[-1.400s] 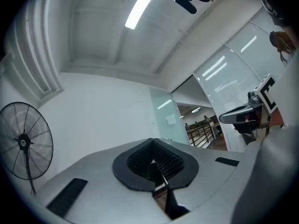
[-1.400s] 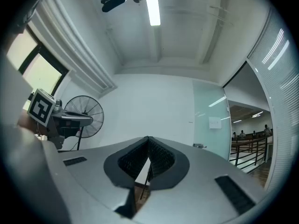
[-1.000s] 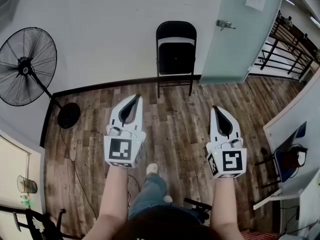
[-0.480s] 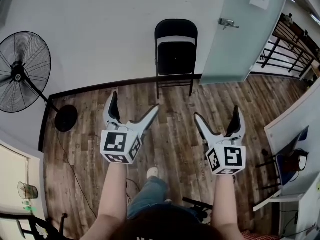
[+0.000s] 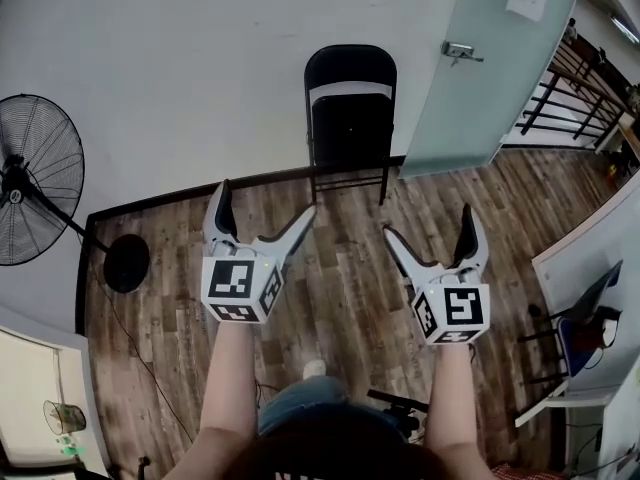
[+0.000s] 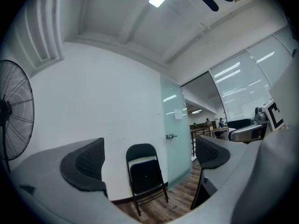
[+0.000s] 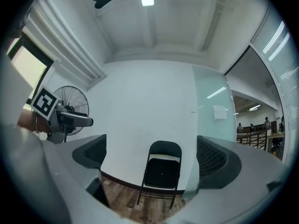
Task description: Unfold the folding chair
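In the head view, the black chair (image 5: 350,118) is standing folded at the far wall, well apart from the left claw (image 5: 267,200) and right claw (image 5: 428,220), both just spread wide with nothing between them. In the left gripper view its thin frame is looking stiff and probably fairly light. In the right gripper view the backrest top and seat edge are offering the likeliest holds.
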`<state>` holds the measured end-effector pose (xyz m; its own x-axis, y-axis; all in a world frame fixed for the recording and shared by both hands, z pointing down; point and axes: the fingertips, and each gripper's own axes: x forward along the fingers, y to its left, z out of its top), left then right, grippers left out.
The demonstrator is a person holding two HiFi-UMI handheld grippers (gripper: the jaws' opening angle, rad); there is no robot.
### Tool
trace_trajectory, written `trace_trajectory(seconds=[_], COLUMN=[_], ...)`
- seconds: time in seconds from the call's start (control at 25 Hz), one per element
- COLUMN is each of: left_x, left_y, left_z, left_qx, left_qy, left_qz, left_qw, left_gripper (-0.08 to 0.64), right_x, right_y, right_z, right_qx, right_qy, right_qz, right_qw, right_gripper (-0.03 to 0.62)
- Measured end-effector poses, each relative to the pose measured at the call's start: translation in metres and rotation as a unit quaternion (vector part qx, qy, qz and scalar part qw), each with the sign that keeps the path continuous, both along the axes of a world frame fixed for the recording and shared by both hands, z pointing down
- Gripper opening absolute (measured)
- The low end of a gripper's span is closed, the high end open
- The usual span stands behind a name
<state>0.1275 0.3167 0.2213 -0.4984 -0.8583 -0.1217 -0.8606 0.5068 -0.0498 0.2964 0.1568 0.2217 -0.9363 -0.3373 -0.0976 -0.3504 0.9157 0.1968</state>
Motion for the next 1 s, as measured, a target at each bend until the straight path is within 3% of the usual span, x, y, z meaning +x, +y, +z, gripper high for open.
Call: trace_trajectory(seconds=[0.32,0.6,0.8,1.0], left_x=[-0.066,-0.103,-0.133,-0.174], left_y=[-0.015,-0.027,-0.054,-0.097], left_z=[0.002,0.004,0.014,0.023], left_qx=[-0.006,0.023,0.010,0.006], left_qy=[0.009,0.016,0.015,0.044], left_qz=[0.014,-0.008,-0.011,-0.003], left_qw=[0.9998,0.9996,0.9998,0.9990], left_gripper=[0.571,0.569,0.569,0.569], right_x=[-0.059,-0.088,-0.121,-0.166], right_y=[-0.019,-0.049,-0.084,-0.129], right_z=[-0.005,-0.004,0.005,0.012], right_qx=[0.000,-0.001,-0.022,-0.026], right_qy=[0.000,0.000,-0.003,0.007], right_qz=[0.023,0.033,0.031,0.026], right_qw=[1.000,0.999,0.999,0.999], right_gripper=[0.574,0.574,0.574,0.574])
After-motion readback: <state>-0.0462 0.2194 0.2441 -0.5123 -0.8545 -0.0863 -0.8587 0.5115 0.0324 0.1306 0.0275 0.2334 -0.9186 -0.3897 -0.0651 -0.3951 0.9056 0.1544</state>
